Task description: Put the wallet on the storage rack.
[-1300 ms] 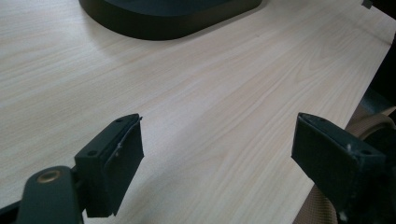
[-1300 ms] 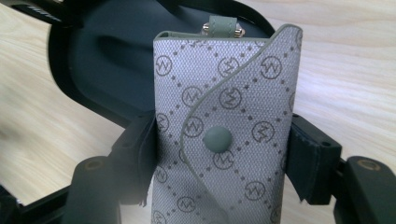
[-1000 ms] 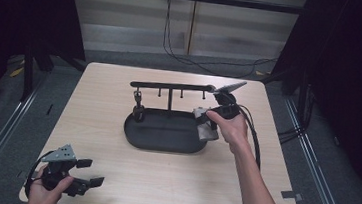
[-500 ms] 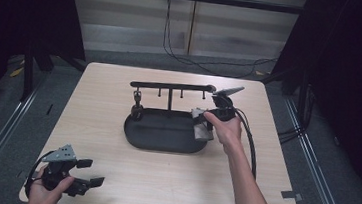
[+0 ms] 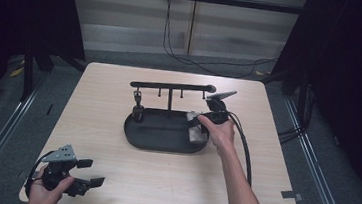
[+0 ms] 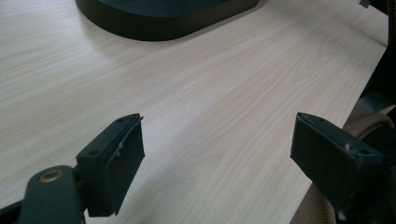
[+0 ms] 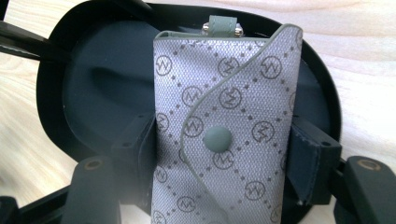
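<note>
A grey patterned pouch (image 7: 229,93) with a green snap button sits upright between the jaws of my right gripper (image 7: 224,154), which is shut on its two sides. In the high view that right gripper (image 5: 195,128) holds the pouch (image 5: 196,133) over the right end of a black oval tray (image 5: 155,142). A T-shaped black rack (image 5: 170,87) with small hooks rises from the tray. At the table's near left corner my left gripper (image 5: 89,171) rests in a hand, open. Its jaws stand wide apart over bare wood (image 6: 217,154).
A small dark item (image 5: 138,110) hangs from the rack's left hook down to the tray. A black cable (image 5: 245,148) trails from the right gripper along the forearm. The tray's rim (image 6: 159,23) lies ahead of the left gripper. The table edge is close beside the left hand.
The right hand has shifted slightly left with the pouch, still over the tray's right end. The left gripper has stayed where it was, open.
</note>
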### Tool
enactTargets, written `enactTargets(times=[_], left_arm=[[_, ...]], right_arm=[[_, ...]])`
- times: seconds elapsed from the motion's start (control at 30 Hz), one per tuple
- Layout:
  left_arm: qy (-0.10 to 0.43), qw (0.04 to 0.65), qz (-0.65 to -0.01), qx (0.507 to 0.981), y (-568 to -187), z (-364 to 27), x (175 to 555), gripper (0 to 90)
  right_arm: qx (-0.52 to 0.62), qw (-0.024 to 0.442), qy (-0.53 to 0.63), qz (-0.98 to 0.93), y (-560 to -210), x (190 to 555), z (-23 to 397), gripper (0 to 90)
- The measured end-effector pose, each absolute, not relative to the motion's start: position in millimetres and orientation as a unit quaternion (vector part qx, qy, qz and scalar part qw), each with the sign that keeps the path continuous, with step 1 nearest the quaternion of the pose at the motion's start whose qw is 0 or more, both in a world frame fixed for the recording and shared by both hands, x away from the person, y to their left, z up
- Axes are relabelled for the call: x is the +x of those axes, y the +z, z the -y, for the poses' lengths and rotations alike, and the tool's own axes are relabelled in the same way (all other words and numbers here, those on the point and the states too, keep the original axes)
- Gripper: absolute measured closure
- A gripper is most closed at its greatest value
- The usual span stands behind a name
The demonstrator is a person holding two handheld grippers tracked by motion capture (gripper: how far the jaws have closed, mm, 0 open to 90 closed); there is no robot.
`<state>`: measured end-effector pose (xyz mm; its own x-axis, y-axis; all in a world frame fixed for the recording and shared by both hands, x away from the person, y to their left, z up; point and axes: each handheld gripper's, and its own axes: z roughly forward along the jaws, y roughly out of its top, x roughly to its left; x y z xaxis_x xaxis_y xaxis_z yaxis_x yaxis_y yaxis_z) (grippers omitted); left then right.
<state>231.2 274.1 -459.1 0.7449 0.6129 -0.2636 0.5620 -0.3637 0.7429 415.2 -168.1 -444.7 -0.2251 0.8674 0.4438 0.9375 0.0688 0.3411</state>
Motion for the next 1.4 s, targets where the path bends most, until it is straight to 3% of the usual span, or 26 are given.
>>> enactTargets(times=[0.7,1.4], left_arm=[[0.029,0.440,-0.354,0.825,-458.5,-273.6,232.3,17.1],[0.025,0.437,-0.351,0.828,-458.7,-270.3,235.2,17.2]], right_arm=[[-0.618,0.040,-0.260,0.741,-470.6,420.1,153.4,32.8],[-0.610,0.005,-0.270,0.745,-476.2,413.0,149.4,24.5]])
